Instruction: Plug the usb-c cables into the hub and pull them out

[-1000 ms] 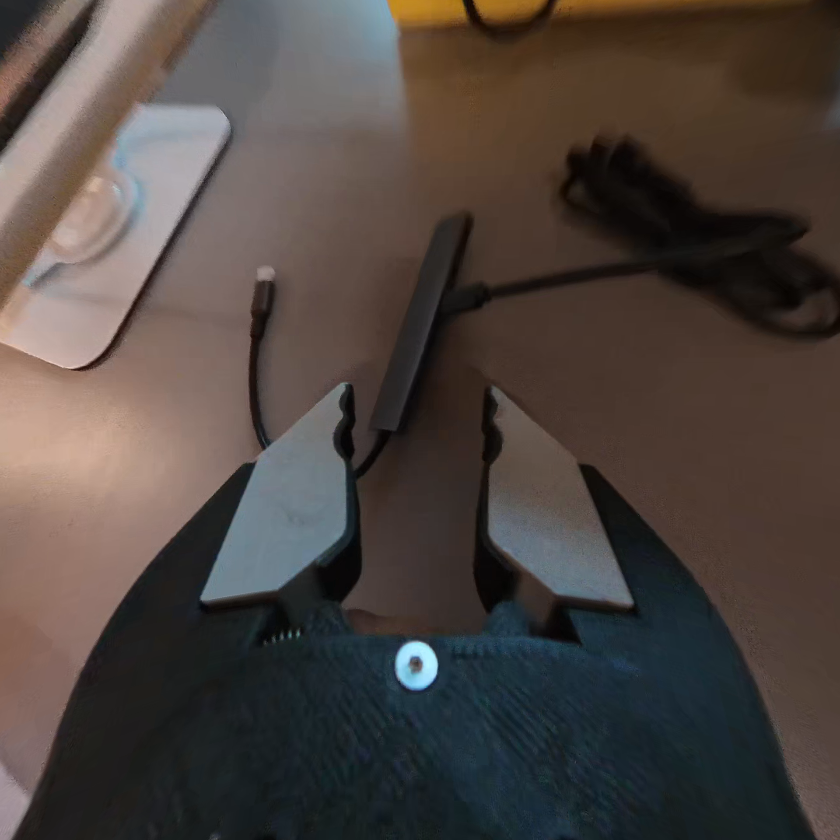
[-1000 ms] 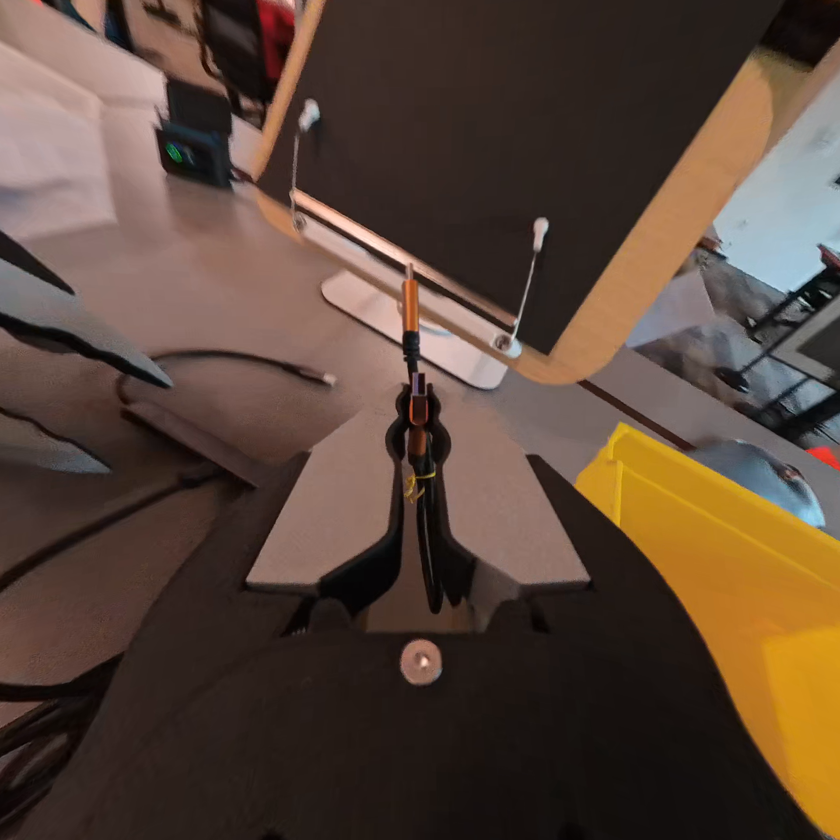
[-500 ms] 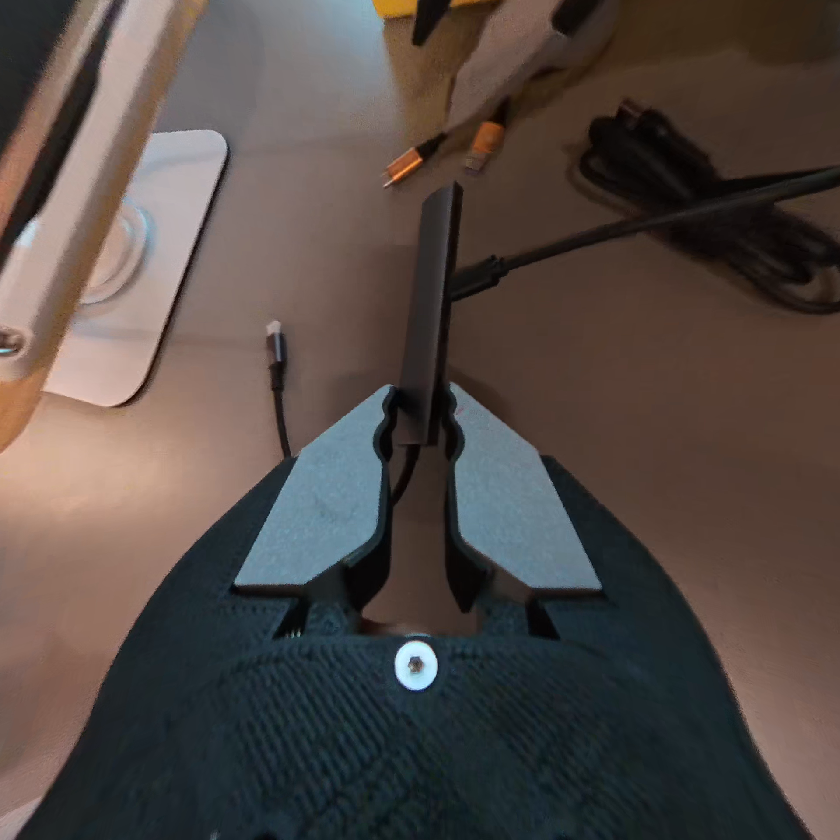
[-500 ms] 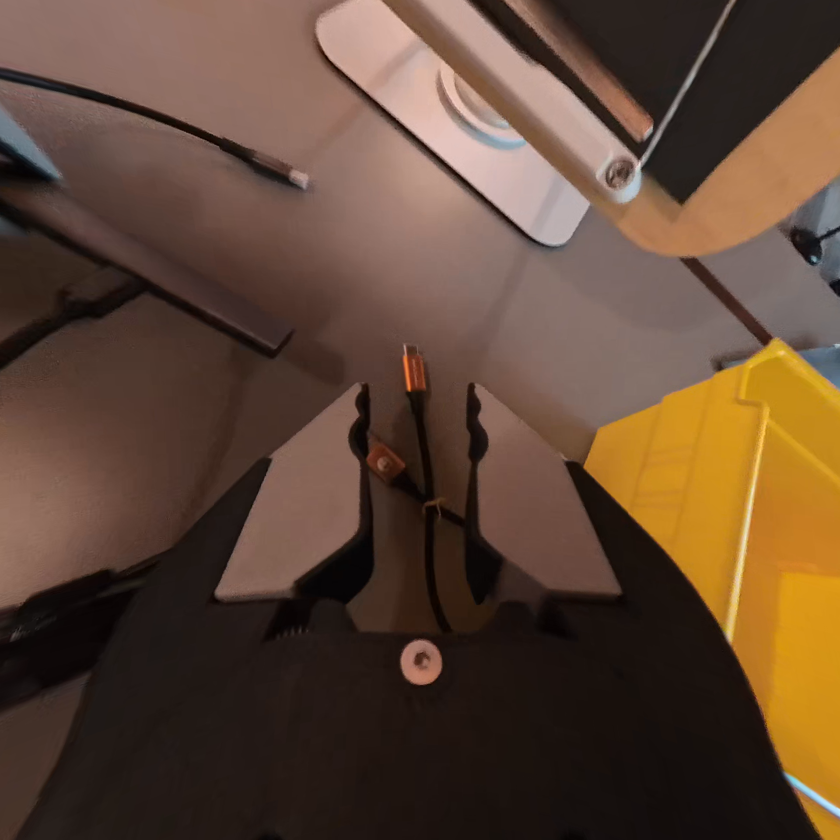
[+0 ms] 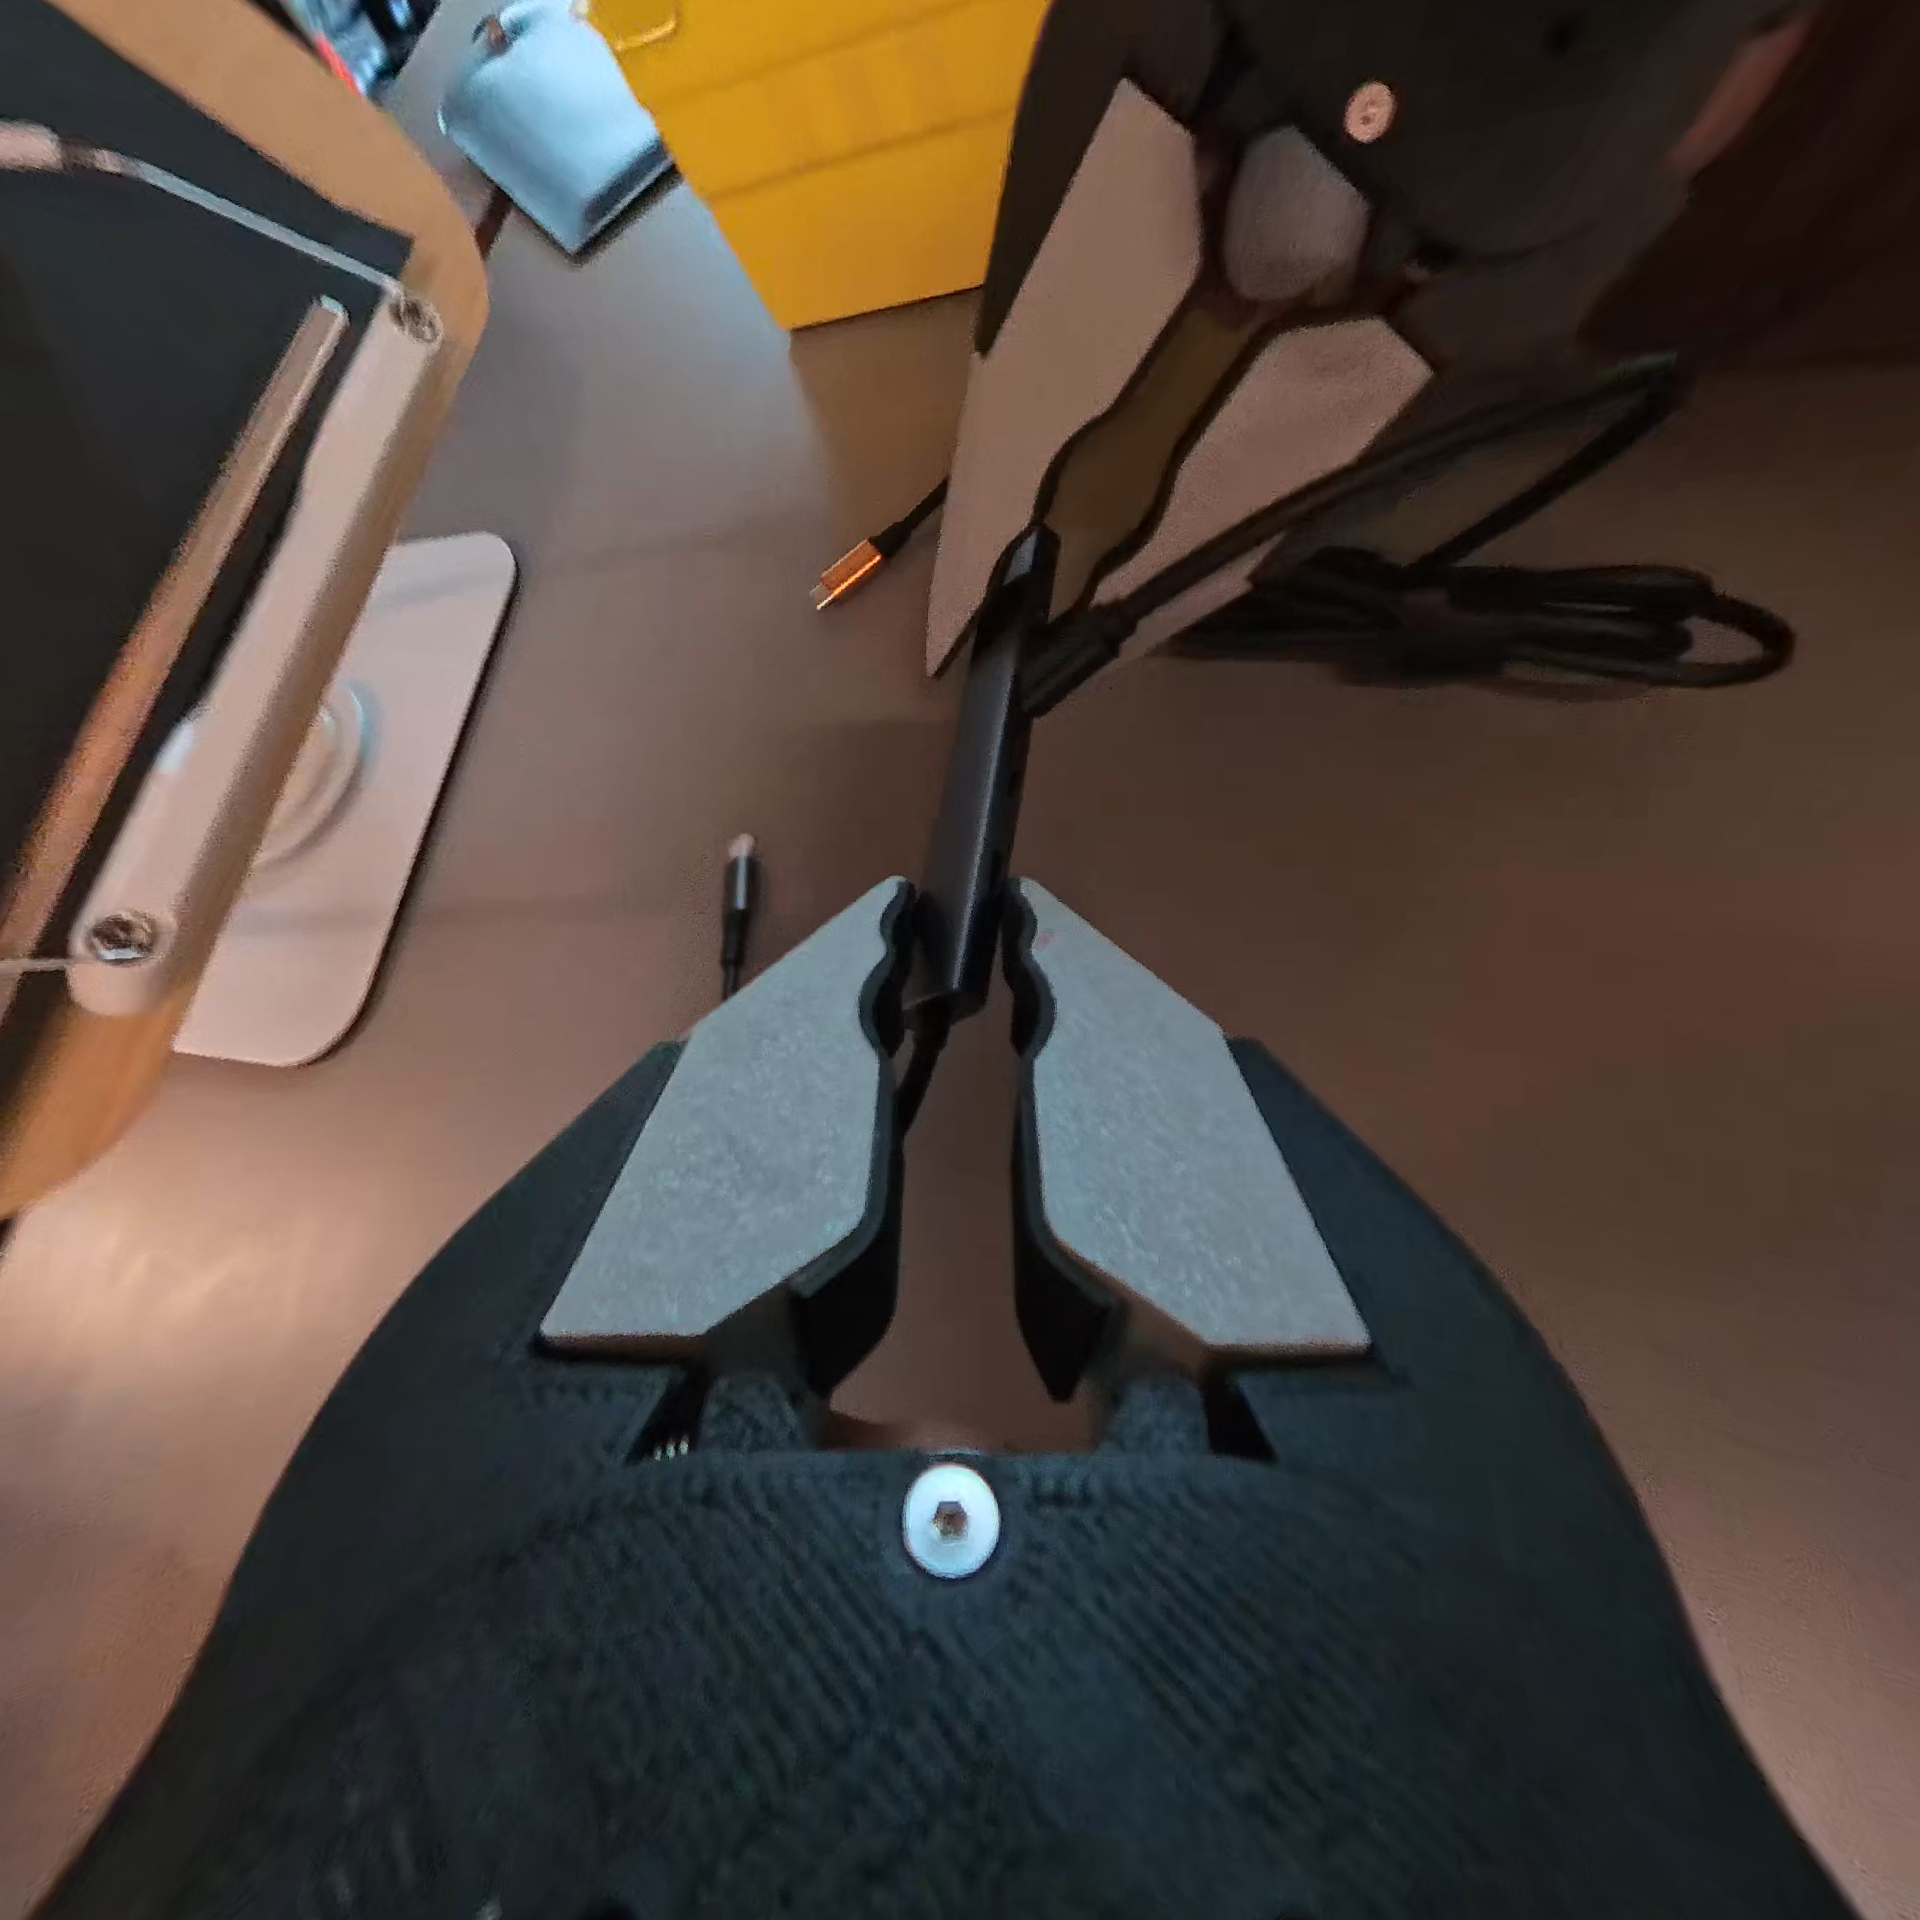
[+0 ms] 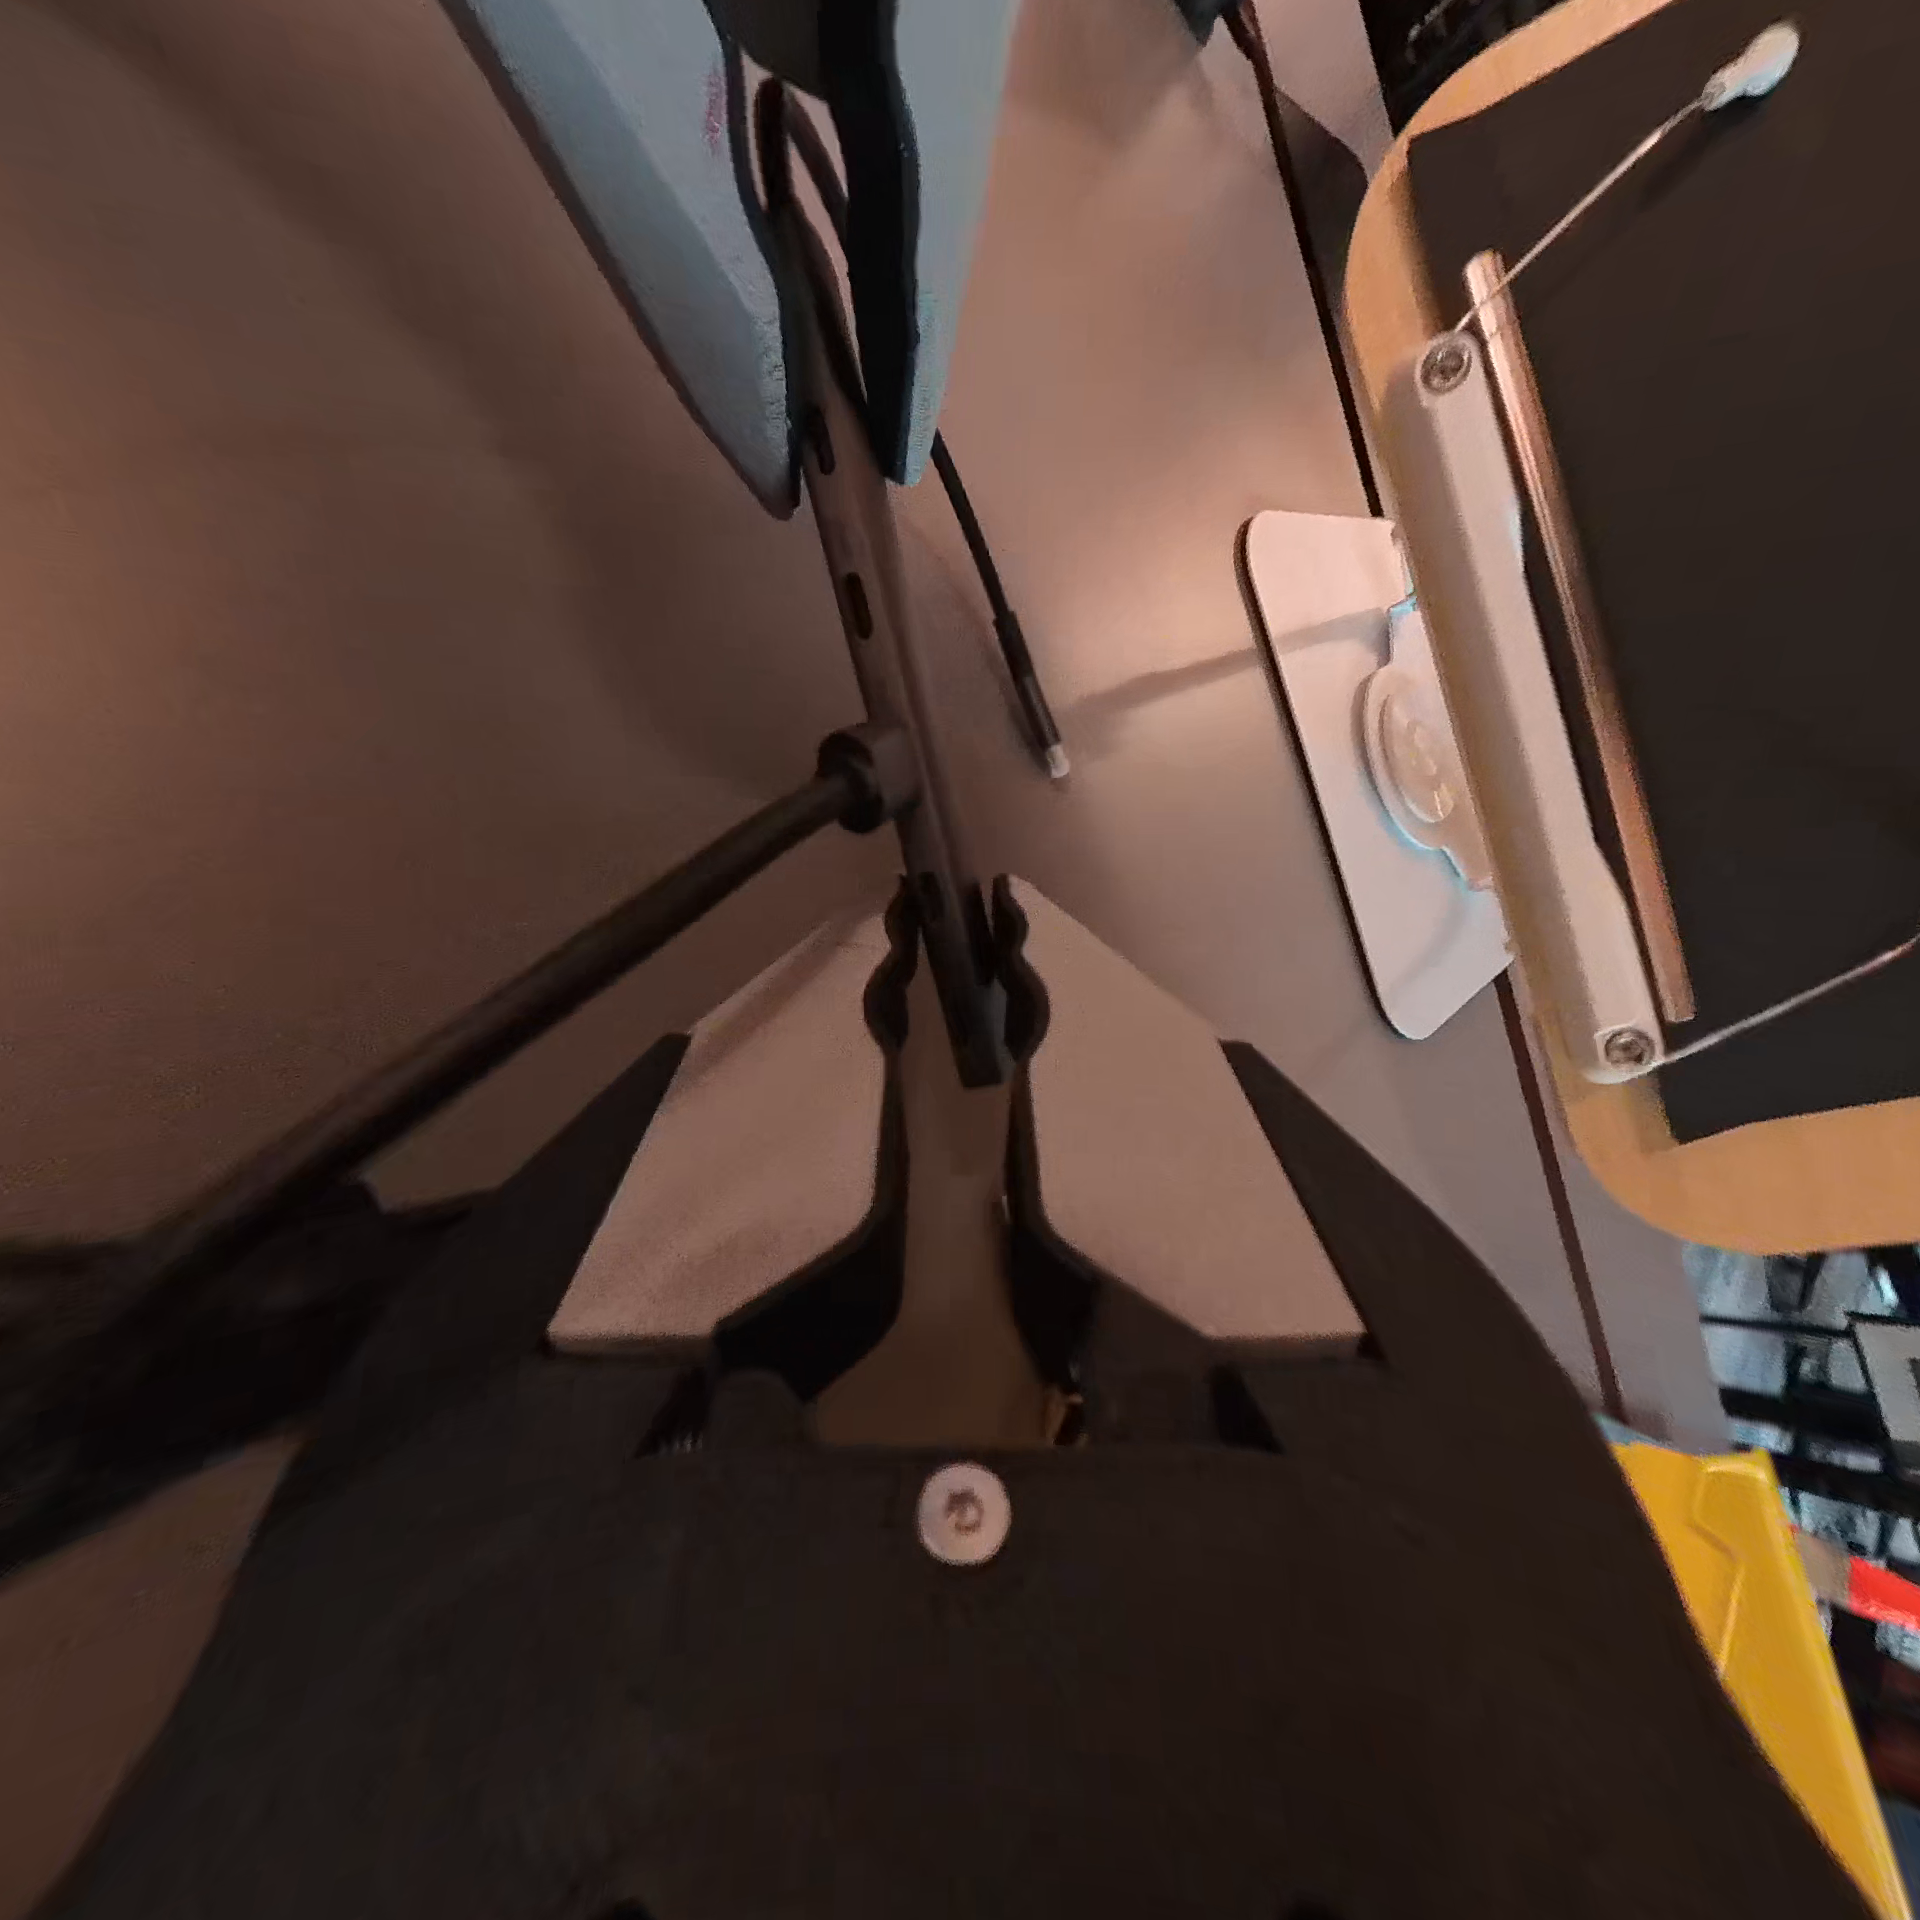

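Two grippers meet on one slim dark hub [image 5: 977, 790], which lies lengthwise between them just above the brown desk [image 5: 1455, 1039]; everything else is placed from that hub. Largest, to its left in the left wrist view, stands a monitor [image 5: 156, 468] on a pale flat stand base [image 5: 343, 790], and beyond the hub's far end sits a yellow bin [image 5: 831, 156]. The left gripper [image 5: 961, 956] has its jaws closed to a narrow gap on the hub's near end, while the right gripper [image 6: 961, 977] has its jaws drawn in on the opposite end; contact there looks firm, though blur makes it hard to be sure. A thick black cable [image 6: 520, 997] is plugged into the hub's side and runs off to a loose black coil [image 5: 1507, 623] on the desk near the far end. An orange-tipped usb-c cable [image 5: 852, 571] lies unplugged on the desk left of the hub's far end, and a dark usb-c plug [image 5: 740, 883] lies unplugged just left of its near end.
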`<state>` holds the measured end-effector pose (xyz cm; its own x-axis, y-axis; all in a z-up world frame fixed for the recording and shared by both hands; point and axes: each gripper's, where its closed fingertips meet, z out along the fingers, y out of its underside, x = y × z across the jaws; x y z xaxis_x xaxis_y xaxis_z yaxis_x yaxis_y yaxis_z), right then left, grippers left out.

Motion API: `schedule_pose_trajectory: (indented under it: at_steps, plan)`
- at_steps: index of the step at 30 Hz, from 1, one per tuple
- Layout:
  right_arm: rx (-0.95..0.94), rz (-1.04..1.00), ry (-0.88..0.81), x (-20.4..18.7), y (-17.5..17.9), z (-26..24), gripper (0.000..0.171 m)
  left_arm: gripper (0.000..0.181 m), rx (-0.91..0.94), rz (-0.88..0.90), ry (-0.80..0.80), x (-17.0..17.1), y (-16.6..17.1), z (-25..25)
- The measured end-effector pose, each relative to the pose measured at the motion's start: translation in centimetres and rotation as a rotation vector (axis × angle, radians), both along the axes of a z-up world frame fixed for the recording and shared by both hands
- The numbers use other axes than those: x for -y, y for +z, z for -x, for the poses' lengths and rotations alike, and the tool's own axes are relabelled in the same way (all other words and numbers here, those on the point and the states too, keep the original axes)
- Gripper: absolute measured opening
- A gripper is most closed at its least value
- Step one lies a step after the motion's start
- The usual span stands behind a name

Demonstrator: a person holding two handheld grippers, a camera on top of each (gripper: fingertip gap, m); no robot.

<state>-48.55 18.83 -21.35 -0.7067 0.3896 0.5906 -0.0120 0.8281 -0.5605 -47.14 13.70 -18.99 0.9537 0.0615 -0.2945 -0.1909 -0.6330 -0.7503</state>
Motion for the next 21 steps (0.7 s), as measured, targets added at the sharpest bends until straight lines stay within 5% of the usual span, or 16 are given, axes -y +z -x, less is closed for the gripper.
schedule_pose_trajectory:
  at_steps: [9, 21]
  plan:
    - [-0.051, 0.025, 0.124, 0.1, 0.6, -0.6, 0.006, 0.028, -0.075, -0.001, -0.008, 1.3, 0.0, 0.8]
    - [-0.024, 0.115, 0.269, 1.9, 1.0, -2.4, 0.008, 0.010, -0.214, -0.131, -0.205, -1.4, 1.2, -2.9]
